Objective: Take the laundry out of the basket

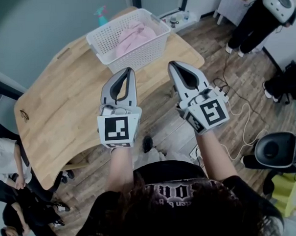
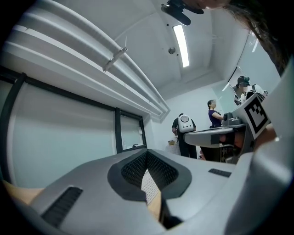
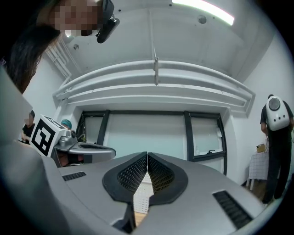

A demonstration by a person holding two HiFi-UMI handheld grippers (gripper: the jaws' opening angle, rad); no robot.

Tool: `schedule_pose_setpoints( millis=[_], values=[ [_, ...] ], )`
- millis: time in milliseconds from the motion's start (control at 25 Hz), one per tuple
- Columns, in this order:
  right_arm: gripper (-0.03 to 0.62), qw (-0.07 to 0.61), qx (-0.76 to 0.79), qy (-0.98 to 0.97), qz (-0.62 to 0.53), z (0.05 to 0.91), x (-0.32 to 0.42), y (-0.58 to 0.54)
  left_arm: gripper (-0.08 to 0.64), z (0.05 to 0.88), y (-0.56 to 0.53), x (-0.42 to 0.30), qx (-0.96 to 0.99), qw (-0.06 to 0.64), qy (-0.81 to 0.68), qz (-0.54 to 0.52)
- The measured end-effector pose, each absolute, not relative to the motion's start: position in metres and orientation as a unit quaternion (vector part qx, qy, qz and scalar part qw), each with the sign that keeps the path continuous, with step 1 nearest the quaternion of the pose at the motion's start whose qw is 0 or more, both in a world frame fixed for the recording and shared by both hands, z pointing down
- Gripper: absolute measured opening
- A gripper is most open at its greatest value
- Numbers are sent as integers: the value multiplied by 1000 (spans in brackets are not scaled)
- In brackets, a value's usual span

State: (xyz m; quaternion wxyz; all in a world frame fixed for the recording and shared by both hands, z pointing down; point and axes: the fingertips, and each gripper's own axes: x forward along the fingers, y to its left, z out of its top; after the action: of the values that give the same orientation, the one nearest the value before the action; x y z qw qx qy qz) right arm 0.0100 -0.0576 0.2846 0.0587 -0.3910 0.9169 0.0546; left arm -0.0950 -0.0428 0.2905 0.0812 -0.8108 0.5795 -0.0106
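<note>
1. A workroom with a wood-plank floor, cables trailing across it on the right and other people standing round the edges. A pale wooden table [image 1: 64, 109] fills the left and middle of the head view.
2. A white perforated basket [image 1: 141, 54] stands at the table's far end. A blue spray bottle [image 1: 101, 15] stands just beyond its far left corner.
3. The pink laundry [image 1: 132, 35] lies bunched inside the basket, rising to about the rim. No cloth is on the tabletop or in either gripper, so nothing has been taken out yet.
4. The left gripper [image 1: 130, 70] is held up in the air on the near side of the basket, tips towards it but clear of it. Its own view shows the jaws pressed together with nothing between them.
5. The right gripper [image 1: 172, 65] hangs beside it at the same height, also short of the basket. Its view shows the pads meeting at the tip, empty, with only a sliver of the basket wall showing through the gap lower down.
6. My judgement: the task is at its very start. All of it is left: open a gripper, reach over the rim, take hold of the pink cloth and lift it out.
</note>
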Motion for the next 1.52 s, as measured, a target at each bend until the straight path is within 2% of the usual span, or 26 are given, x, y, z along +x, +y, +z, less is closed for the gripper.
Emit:
schedule_pose_setpoints(
  millis=[840,1520],
  values=[
    [28,58,-422,903,62,280,-35,-143,-2,288,-144,-139,-836,88,541,-11],
    [28,44,-423,902,76,277,-42,-211,-2,272,-223,-137,-848,118,516,-34]
  ],
)
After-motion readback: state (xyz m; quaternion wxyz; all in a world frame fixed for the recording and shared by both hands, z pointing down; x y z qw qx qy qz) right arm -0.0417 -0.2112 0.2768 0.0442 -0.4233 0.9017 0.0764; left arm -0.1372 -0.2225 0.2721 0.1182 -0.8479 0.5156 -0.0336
